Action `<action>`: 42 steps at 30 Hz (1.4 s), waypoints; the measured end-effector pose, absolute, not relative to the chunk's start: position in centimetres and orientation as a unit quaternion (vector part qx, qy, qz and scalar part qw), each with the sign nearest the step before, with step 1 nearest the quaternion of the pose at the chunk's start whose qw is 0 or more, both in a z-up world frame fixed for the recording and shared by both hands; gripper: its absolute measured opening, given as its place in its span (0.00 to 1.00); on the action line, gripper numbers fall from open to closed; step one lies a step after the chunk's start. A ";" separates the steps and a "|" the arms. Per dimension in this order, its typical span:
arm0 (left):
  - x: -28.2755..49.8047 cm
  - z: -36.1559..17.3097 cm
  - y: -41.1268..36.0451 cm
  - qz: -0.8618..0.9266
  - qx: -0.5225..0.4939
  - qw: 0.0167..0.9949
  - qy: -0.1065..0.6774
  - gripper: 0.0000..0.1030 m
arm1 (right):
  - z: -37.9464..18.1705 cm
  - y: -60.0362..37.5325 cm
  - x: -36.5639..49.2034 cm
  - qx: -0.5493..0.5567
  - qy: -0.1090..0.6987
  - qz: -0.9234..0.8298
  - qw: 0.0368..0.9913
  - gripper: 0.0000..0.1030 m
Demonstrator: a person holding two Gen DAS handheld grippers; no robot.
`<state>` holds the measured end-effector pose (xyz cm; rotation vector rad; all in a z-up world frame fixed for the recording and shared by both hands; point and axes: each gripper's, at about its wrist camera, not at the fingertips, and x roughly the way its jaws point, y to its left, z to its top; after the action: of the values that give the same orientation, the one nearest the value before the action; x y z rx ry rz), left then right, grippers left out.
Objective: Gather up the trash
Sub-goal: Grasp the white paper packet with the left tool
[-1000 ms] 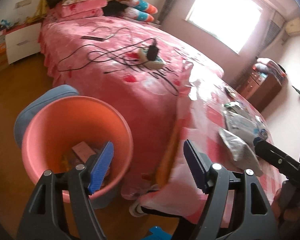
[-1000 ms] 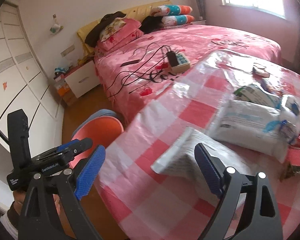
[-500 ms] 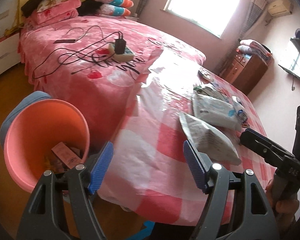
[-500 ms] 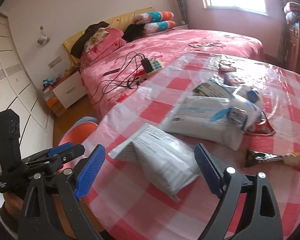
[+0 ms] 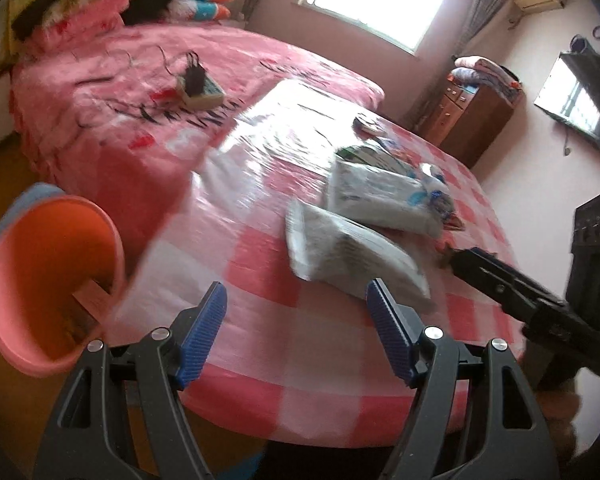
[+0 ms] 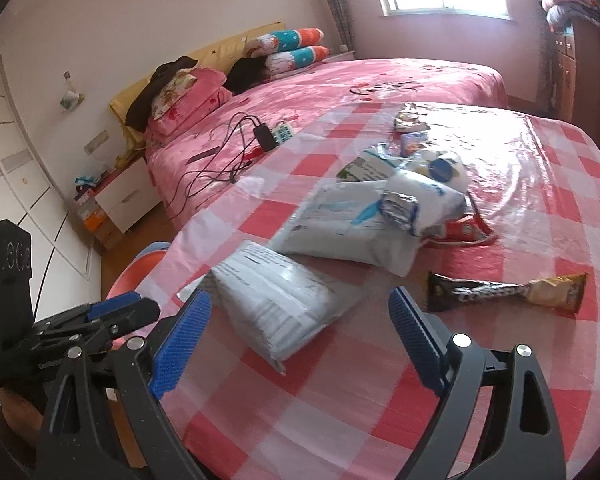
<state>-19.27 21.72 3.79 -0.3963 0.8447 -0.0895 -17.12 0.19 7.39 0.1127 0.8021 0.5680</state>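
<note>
Pink bin (image 5: 40, 280) sits on the floor at the table's near-left edge, some scraps inside. Trash on the checked tablecloth (image 6: 340, 400): grey mailer bag (image 6: 276, 300) nearest, white bag (image 6: 352, 228) behind it, snack wrapper (image 6: 504, 292) to the right. Left gripper (image 5: 296, 328) and right gripper (image 6: 300, 340) both spread wide, holding nothing, above the near table edge.

Crumpled white mailer bags (image 6: 276, 300), snack wrappers (image 6: 504, 292) strewn on checked table (image 6: 340, 408).
</note>
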 end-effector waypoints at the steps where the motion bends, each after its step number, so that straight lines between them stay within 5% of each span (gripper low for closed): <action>1: -19.2 3.7 21.5 -0.054 -0.205 0.886 0.412 0.71 | 7.4 -0.1 -17.1 0.055 0.384 0.270 0.881 0.87; 24: -11.8 2.7 16.6 -0.083 -0.253 0.854 0.447 0.71 | 5.5 -11.3 -15.4 0.124 0.395 0.174 0.894 0.87; 42: -4.7 2.6 17.3 0.032 -0.157 0.884 0.439 0.77 | 5.6 -9.8 -12.6 0.139 0.405 0.201 0.881 0.87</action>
<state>-4.73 17.29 2.57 -0.3269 0.9126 0.0656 -12.60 -9.81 5.61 0.2893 0.8426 0.4187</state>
